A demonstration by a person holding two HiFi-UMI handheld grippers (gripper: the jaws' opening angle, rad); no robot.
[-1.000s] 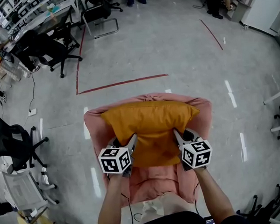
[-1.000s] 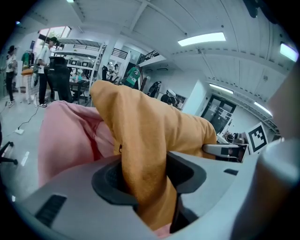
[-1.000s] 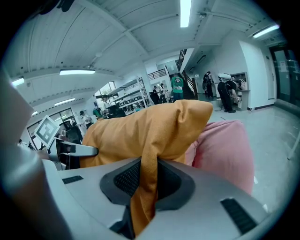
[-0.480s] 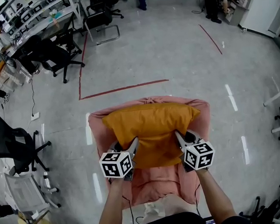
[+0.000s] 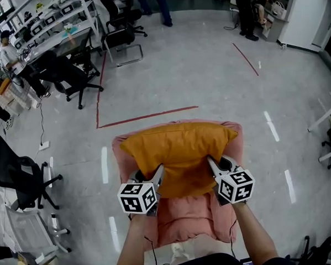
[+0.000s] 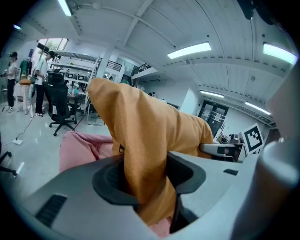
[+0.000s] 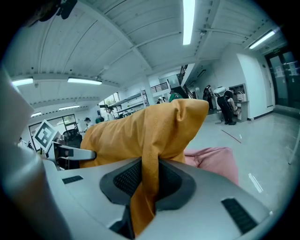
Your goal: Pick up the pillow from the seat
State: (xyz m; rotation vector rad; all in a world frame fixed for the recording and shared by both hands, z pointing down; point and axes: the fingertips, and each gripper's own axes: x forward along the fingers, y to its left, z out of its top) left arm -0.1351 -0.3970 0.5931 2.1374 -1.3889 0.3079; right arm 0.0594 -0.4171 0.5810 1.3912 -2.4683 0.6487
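An orange pillow (image 5: 180, 153) hangs lifted above the pink cushioned seat (image 5: 186, 219), held by its near edge on both sides. My left gripper (image 5: 156, 174) is shut on the pillow's (image 6: 145, 140) left part, with a thick fold of fabric pinched between its jaws. My right gripper (image 5: 212, 166) is shut on the pillow's (image 7: 154, 126) right part, a thinner fold of cloth squeezed between its pads. The pink seat (image 6: 84, 147) shows below the fabric in the left gripper view, and the seat (image 7: 213, 159) also shows at the right in the right gripper view.
Black office chairs (image 5: 60, 71) and desks stand at the far left, another chair (image 5: 18, 175) close on the left. Red tape lines (image 5: 145, 116) mark the grey floor behind the seat. People stand at the room's far edge. White table legs (image 5: 325, 123) are on the right.
The pillow and both grippers have come slightly toward me and up from the seat back; the head view has tilted, showing more of the room beyond. Both grips are unchanged.
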